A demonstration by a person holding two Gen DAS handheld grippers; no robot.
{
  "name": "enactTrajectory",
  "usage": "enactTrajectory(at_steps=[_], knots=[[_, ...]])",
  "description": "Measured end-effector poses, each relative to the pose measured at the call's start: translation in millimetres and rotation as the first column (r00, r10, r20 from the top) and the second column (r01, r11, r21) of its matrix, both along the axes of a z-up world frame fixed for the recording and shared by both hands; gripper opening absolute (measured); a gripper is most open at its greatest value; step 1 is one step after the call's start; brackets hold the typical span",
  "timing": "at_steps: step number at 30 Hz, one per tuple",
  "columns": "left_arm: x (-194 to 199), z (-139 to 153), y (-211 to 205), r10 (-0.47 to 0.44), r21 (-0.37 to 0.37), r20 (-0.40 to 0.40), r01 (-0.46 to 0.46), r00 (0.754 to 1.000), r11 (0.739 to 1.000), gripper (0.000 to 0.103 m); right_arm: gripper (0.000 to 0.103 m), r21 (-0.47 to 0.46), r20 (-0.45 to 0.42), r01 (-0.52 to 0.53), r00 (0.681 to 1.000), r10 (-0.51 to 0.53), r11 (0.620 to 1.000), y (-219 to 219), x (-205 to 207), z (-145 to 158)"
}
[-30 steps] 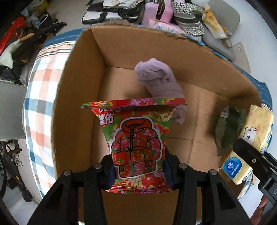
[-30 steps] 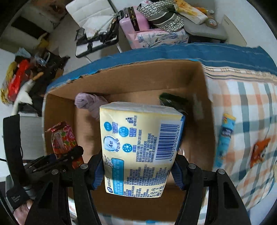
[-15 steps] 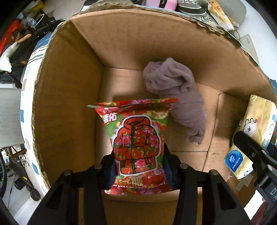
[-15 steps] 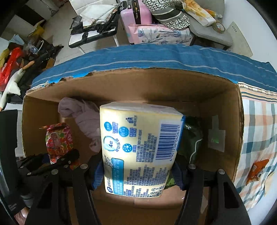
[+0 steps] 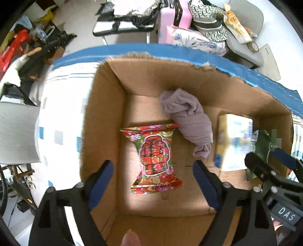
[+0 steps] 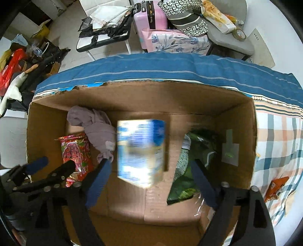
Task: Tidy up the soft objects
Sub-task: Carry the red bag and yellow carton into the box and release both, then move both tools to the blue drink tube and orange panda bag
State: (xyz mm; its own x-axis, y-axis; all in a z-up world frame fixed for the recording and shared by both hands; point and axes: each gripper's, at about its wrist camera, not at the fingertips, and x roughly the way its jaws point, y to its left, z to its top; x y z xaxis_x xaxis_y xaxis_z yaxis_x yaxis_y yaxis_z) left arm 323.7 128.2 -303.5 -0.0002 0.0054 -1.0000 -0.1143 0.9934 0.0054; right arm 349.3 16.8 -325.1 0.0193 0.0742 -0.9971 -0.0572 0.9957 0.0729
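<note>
A red floral tissue pack (image 5: 156, 158) lies on the floor of the open cardboard box (image 5: 106, 117), between the spread fingers of my open left gripper (image 5: 153, 170). A yellow-and-blue tissue pack (image 6: 141, 151), blurred by motion, is in the box middle below my open right gripper (image 6: 149, 168); it shows in the left wrist view too (image 5: 233, 143). A mauve cloth bundle (image 5: 187, 121) lies at the back, also in the right wrist view (image 6: 94, 128). A green packet (image 6: 195, 162) lies at the box's right.
The box (image 6: 236, 123) sits on a checked cloth with a blue border (image 6: 170, 70). An orange packet (image 6: 276, 187) lies on the cloth to the right. Behind are a pink suitcase (image 6: 151, 15), a chair and floor clutter.
Both grippers opened and let go. The red floral pack now lies on the box floor; the yellow-and-blue pack has dropped into the box. Both grippers have pulled back upward.
</note>
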Motion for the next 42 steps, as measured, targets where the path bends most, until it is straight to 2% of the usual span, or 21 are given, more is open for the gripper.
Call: enactTrajectory(at_steps=[4,9,23,35,42], knots=[[-6.5,12.6,6.5,0.012,0.022,0.051,-0.013,0.999,1.0,0.095,0.103,-0.012,0.017,-0.002,1.0,0.002,1.0,-5.1,-12.4,8.9],[-26.6,21.4,24.1,0.028,0.023,0.094,-0.03,0.995,0.999,0.095,0.103,-0.04,0.036,-0.013,0.999,0.015,0.999,-10.7,-32.1,18.8],[-94.3,73.9,9.1,0.012,0.039,0.215,-0.02,0.977,0.999,0.095,0.103,-0.01,0.14,-0.019,0.99,0.021,1.0,-32.2,-105.2,76.3],[-135.0,122.6,-23.3,-0.035,0.044,0.289,0.023,0.957,0.999,0.095,0.103,0.081,0.205,-0.021,0.979,0.004,0.996,-53.6,-152.0,125.0],[-128.6,153.4,-63.2,-0.088,0.066,0.345,0.069,0.934,0.995,0.095,0.103,0.21,0.215,0.054,0.972,-0.1,0.976,-101.6,-159.7,140.3]])
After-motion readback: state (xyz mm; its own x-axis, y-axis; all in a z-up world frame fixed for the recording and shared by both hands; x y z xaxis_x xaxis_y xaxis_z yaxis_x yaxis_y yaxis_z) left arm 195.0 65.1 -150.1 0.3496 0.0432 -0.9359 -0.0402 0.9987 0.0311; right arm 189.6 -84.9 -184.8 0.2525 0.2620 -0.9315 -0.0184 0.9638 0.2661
